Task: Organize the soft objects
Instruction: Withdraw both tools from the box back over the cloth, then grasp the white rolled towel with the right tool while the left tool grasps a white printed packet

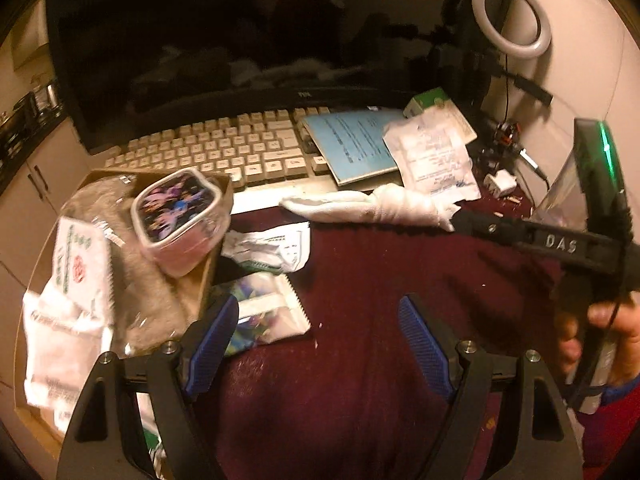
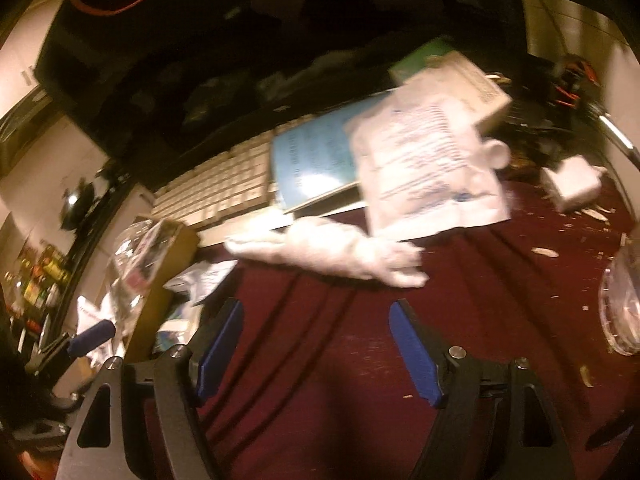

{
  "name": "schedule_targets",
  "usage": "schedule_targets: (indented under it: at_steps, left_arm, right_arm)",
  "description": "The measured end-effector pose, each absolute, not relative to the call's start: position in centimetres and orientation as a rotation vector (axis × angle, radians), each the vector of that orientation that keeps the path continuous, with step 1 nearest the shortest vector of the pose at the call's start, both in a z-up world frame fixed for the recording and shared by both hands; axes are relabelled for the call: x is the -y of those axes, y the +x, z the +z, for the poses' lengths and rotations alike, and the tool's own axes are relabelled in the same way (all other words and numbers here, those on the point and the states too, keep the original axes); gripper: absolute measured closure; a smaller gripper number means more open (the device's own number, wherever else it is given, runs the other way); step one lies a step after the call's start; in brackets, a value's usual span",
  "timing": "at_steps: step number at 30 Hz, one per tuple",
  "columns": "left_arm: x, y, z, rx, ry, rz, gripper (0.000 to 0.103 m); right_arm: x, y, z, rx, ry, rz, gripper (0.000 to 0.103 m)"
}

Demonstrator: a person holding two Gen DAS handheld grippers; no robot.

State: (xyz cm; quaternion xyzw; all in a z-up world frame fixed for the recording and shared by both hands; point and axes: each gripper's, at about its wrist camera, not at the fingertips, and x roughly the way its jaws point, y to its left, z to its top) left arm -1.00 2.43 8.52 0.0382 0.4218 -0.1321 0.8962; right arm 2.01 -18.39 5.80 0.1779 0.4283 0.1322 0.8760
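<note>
With both the left gripper [image 1: 318,344] and right gripper [image 2: 316,346] standing empty, jaws apart, the rolled white cloth [image 2: 340,254] ahead should be approached squarely and pinched mid-roll.

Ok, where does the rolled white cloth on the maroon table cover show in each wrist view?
Left wrist: rolled white cloth at centre, just below the beige keyboard.
Right wrist: same cloth at centre, blurred.
Shared landmark: light blue booklet just above it.
</note>
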Motion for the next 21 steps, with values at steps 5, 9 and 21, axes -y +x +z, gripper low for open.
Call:
schedule_targets:
  at_steps: [5, 9, 21]
  left_arm:
    - [-0.7, 1.4, 7.3, -0.900, 0.134, -0.261, 0.022]
    - [0.2, 2.8, 6.1, -0.909, 0.207, -0.221, 0.022]
    - [0.0, 5.7, 4.4, -0.906, 0.282, -0.132, 0.022]
  right_arm:
    - [20.4, 3.5, 5.6, -0.920, 0.383, 0.204, 0.023]
    - [20.5, 4.8, 6.1, -0.927, 0.360, 0.221, 0.023]
    - [12.9, 7.5, 6.3, -0.909, -0.050, 0.344, 0.023]
